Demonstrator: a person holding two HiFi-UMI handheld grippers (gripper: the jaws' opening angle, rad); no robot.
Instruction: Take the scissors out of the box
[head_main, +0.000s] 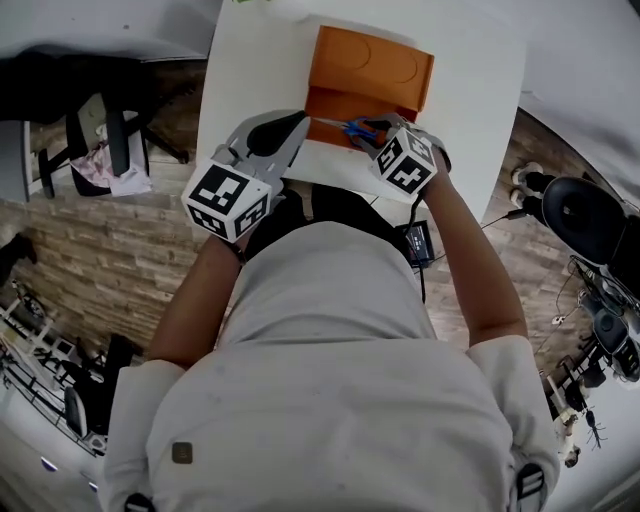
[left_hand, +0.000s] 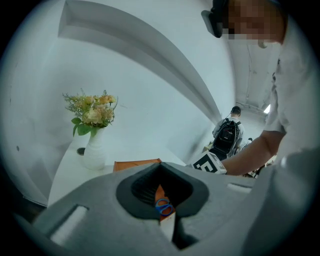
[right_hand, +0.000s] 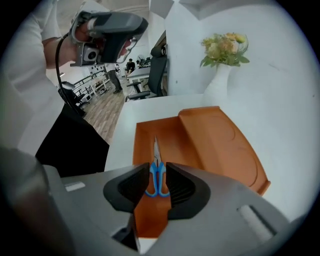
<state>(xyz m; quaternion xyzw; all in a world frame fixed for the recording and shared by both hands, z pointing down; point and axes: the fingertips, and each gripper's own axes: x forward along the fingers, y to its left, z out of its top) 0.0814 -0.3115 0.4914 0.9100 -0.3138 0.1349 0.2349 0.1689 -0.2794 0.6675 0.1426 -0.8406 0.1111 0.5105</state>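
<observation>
Scissors (right_hand: 155, 155) lie flat in the open orange box (right_hand: 215, 145), with their blue handles framed between the right gripper's (right_hand: 156, 169) spread jaws, which aren't pinching them. Left gripper (left_hand: 160, 165) hangs off to its left, jaws together and empty. By my read, the grab and lift-out are left to do.

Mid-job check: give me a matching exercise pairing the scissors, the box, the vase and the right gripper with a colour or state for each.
Things:
1. scissors
2. box
3. vase
4. right gripper

Colour or state:
a. white, holding flowers
b. orange, open
c. blue handles, lying in the box
d. jaws apart, the scissors handles showing between them

Right pairs: 1-c, 2-b, 3-a, 4-d
</observation>
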